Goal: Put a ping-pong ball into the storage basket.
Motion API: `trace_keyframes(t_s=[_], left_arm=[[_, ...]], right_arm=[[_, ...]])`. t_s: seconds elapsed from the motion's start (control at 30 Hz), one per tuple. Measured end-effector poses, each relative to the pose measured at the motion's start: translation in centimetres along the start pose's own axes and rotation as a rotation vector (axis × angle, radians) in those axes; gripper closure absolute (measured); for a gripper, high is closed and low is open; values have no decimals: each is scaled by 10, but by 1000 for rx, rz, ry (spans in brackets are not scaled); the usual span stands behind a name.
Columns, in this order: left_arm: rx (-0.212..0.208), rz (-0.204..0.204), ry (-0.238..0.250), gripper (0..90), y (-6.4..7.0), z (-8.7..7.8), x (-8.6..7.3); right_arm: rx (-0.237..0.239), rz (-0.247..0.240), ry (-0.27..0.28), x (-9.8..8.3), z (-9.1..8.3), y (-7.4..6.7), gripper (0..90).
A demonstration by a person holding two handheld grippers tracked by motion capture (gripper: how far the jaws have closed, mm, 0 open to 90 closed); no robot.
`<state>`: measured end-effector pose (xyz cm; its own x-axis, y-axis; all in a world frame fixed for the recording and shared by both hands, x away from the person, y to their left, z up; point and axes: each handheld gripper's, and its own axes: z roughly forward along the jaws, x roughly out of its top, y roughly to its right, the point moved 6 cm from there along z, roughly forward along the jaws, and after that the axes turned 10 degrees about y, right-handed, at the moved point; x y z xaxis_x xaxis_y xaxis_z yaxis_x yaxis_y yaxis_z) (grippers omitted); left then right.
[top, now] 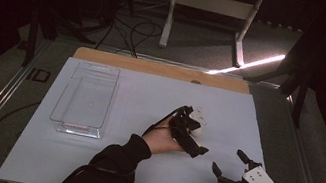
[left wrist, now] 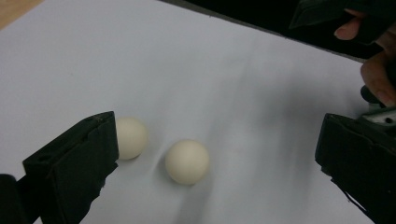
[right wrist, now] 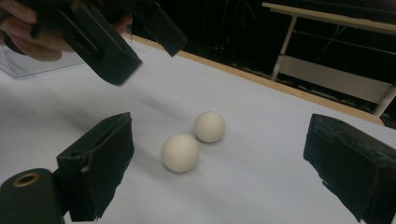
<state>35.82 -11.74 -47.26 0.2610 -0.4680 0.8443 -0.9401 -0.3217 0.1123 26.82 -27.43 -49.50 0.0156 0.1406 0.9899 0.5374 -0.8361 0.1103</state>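
Two cream-white balls lie on the white sheet covering the desk point(top: 145, 180), right of centre, close together but apart so far as the right gripper view shows. In that view the nearer ball point(right wrist: 180, 152) sits just in front of the farther ball point(right wrist: 209, 126); in the left gripper view one ball point(left wrist: 187, 161) lies between the black fingers point(left wrist: 74, 163), the other partly behind the left-hand one. Left gripper point(top: 192, 129) is held above the balls, hand point(top: 162, 141) gripping it, fingers apart, nothing between them. Right gripper point(top: 229, 163) hangs at the near right of the sheet, well apart from the balls, grey plate on top, fingers spread wide and holding nothing. A clear plastic tray point(top: 84, 100) stands on the left of the sheet, far from both grippers. Dark surroundings; a bright strip of light crosses the floor beyond the desk's far edge.
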Motion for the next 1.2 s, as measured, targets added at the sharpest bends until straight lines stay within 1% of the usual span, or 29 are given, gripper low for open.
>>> trace_keyframes(t_s=[0.03,0.07,0.1,0.13,0.27,0.3,0.33,0.37,0.43,0.47,0.5,0.53,0.6,0.63,0.67,0.73,0.77,0.87,0.9,0.93,1.0,1.07,1.1,1.13,1.17,1.2], left_arm=[[4,5,-10,5,-1,2,-2],[7,-8,-28,5,-2,6,-4],[7,-8,-28,5,-2,6,-4],[-3,-15,-35,5,-3,8,-6],[-6,-23,-65,17,-4,14,-12],[-15,-27,-72,18,-4,16,-13],[-9,-30,-90,18,-5,18,-16],[-18,-37,-97,19,-5,20,-18],[-14,-38,-118,46,-5,24,-22],[-22,-44,-123,50,-5,25,-23],[-15,-45,-127,60,-6,26,-24],[-20,-44,-138,74,-6,27,-26],[-13,-42,-146,88,-7,29,-28],[-21,-44,-150,117,-7,31,-29],[-23,-37,-159,141,-7,32,-31],[-23,-37,-159,156,-7,32,-31],[-15,-37,-180,171,-7,37,-34],[-10,-40,-199,177,-8,41,-38],[-5,-40,-203,202,-9,42,-39],[-5,-40,-203,203,-9,42,-39],[10,-30,-216,221,-10,46,-42],[8,-29,-232,242,-9,49,-44],[13,-23,-231,242,-9,50,-45],[18,-21,-233,262,-9,51,-45],[14,-23,-237,271,-9,52,-46],[21,-21,-239,273,-9,54,-47]], right_arm=[[-2,-2,-2,0,0,0,85],[-3,-3,-4,-1,1,0,85],[-3,-3,-4,-1,1,0,85],[-3,-3,-4,-1,1,0,85],[-2,4,-4,-1,0,1,85],[-1,2,-3,-1,1,1,85],[-1,2,-3,-1,1,1,85],[-3,1,-3,-1,1,1,85],[0,-1,-5,-1,1,0,85],[3,0,-7,-2,1,0,86],[3,0,-7,-2,1,0,86],[2,1,-9,-2,2,0,85],[5,1,-10,-2,2,0,85],[7,-2,-11,-2,2,0,85],[8,3,-13,-2,2,-1,85],[9,4,-13,-3,2,-1,85],[11,4,-15,-3,2,-1,85],[15,2,-13,-3,2,-1,86],[17,2,-14,-3,2,-1,86],[17,2,-14,-3,2,-1,86],[17,2,-17,-3,3,-1,86],[21,2,-22,-4,3,-2,86],[21,2,-22,-4,3,-2,86],[22,2,-22,-4,3,-2,86],[23,2,-22,-4,3,-2,86],[23,2,-22,-4,3,-2,86]])
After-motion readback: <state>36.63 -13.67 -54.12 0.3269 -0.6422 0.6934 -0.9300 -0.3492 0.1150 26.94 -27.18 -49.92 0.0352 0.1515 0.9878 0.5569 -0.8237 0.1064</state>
